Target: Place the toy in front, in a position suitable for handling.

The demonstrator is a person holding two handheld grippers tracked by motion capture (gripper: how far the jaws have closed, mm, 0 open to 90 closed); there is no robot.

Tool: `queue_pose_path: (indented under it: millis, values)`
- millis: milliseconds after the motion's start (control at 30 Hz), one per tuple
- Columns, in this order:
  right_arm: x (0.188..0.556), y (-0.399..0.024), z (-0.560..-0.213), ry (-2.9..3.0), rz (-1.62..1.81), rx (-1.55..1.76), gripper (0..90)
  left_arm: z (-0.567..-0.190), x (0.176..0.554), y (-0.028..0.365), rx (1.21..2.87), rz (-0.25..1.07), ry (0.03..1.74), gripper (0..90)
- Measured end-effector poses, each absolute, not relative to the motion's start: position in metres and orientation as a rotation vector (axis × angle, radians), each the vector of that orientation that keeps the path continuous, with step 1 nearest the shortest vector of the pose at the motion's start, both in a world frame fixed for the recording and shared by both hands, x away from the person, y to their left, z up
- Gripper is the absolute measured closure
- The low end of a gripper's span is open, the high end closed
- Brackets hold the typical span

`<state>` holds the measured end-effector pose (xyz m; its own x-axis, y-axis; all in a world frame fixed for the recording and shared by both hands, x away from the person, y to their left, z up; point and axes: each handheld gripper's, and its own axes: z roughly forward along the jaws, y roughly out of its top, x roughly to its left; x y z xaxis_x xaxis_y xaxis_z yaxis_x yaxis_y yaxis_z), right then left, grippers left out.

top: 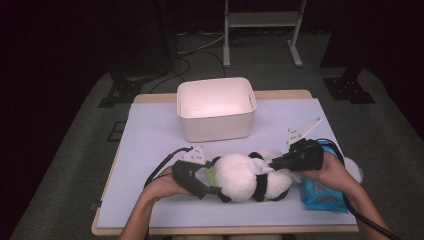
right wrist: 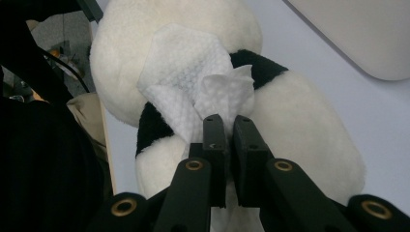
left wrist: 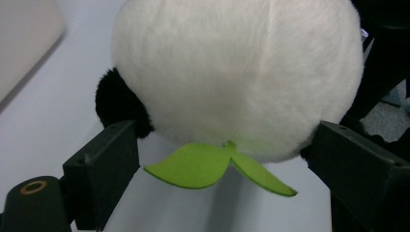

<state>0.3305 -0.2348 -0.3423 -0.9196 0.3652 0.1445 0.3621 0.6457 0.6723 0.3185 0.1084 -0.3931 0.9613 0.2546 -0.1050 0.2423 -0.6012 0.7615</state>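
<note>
Two grippers work on one toy panda (top: pixel 250 176) that lies on its side near the front edge of the table (top: pixel 150 135), in front of the white bin (top: pixel 216 107). The right gripper (right wrist: pixel 227 123) has its jaws pinched tight on a white wet wipe (right wrist: pixel 186 82), which lies on the panda's fur. To wipe well, I think it should press softly and rub in small strokes, so the wipe stays flat. The left gripper (top: pixel 210 189) has its jaws wide around the panda's round head, just by the green leaf (left wrist: pixel 212 166); whether they press the fur is hard to tell. It should keep the toy from rolling. Both hands lie low, and the grippers point inward at the toy. A blue wipe pack (top: pixel 320 192) lies under the right hand.
</note>
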Motion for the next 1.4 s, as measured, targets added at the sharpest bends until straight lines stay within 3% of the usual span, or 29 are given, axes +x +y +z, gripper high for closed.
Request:
queue_pose_path:
  millis: [333,933,1400]
  values:
    - [0.327,-0.221,-0.338,2.836,1.203,0.584,84.2,-0.392,0.319,0.106,2.226,0.038,0.315,13.4]
    - [0.329,-0.151,-0.323,2.926,1.218,0.333,83.9,-0.39,0.325,0.102,2.215,0.035,0.324,14.5]
    - [0.323,-0.186,-0.333,2.939,1.165,0.392,83.7,-0.389,0.326,0.103,2.203,0.028,0.331,14.7]
